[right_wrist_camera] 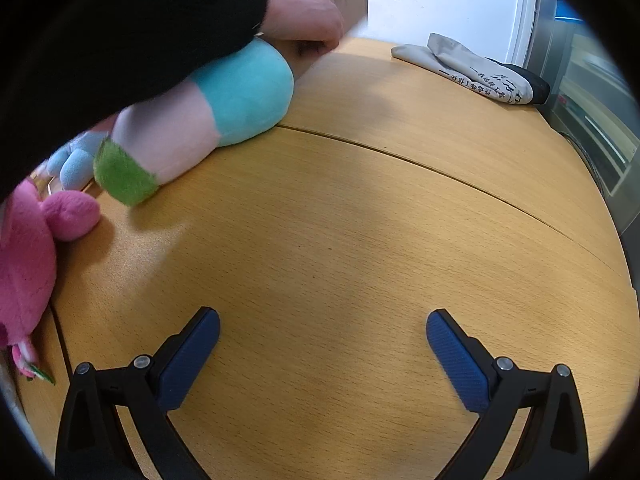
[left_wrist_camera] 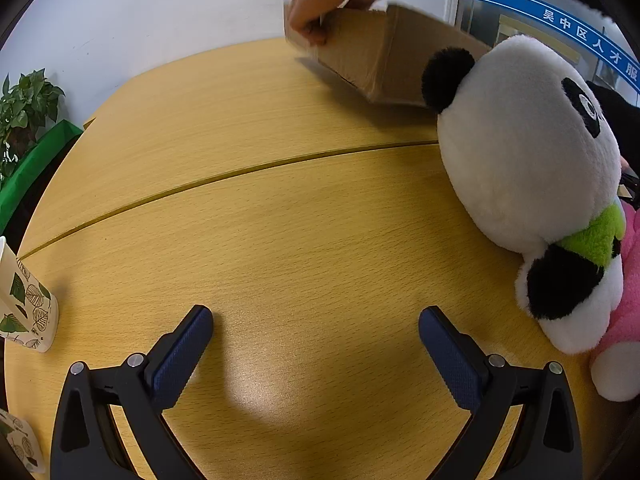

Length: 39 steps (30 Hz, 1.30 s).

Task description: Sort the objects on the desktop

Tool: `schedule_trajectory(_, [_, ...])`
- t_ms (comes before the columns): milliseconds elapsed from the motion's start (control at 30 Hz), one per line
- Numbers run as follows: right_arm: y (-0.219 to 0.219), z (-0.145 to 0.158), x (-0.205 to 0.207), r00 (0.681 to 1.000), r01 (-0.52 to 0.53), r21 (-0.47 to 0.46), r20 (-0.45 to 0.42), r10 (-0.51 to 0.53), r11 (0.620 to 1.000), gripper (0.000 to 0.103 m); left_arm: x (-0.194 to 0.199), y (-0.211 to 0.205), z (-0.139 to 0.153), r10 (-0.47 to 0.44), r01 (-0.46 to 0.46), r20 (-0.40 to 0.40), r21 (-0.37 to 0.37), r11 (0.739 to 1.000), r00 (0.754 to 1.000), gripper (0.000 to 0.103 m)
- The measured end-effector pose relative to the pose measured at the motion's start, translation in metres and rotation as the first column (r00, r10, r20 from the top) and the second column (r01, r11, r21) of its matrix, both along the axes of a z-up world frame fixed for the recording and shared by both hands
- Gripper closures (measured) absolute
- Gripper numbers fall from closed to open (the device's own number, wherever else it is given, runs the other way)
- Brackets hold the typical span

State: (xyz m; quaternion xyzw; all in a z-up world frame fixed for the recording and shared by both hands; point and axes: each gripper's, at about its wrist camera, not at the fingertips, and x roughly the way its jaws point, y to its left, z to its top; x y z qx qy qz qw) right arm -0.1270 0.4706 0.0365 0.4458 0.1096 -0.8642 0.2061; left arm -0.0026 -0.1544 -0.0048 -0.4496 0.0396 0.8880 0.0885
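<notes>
Panda plush point(left_wrist_camera: 532, 168) lies right of the wide-open left tool point(left_wrist_camera: 316, 322).

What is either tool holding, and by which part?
Nothing: left tool and right tool are open and empty. A bare hand grips the box rim.

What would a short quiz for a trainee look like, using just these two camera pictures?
1. True or false: the left gripper holds the panda plush between its fingers.
2. What does the bare hand at the far edge of the table grip?
A. a paper cup
B. a cardboard box
C. a folded bag
3. Fill in: in the right wrist view, the folded grey bag lies on the far ____ side of the table.

Key
1. False; both grippers, including the right gripper, are open and empty.
2. B, the cardboard box.
3. right
</notes>
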Motion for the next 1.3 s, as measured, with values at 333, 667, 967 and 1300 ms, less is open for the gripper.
schedule_trajectory(333, [0.000,0.000,-0.001,1.000,0.000,-0.001,0.001,0.000,1.000,0.000,-0.009,0.017,-0.001,-0.001,0.001,0.000,0.000,1.000,1.000,0.000])
schedule_trajectory(667, [0.000,0.000,0.000,1.000,0.001,-0.001,0.000,-0.001,1.000,0.000,-0.018,0.039,-0.002,-0.001,0.001,0.000,-0.001,1.000,1.000,0.000])
schedule_trajectory(967, [0.000,0.000,0.001,1.000,0.001,-0.001,0.000,-0.001,1.000,0.000,-0.003,-0.009,-0.004,0.000,0.000,-0.003,0.003,1.000,1.000,0.000])
schedule_trajectory(1300, [0.000,0.000,0.000,1.000,0.002,-0.001,-0.001,-0.002,1.000,0.000,-0.010,0.003,-0.003,0.001,-0.001,-0.002,0.003,1.000,1.000,0.000])
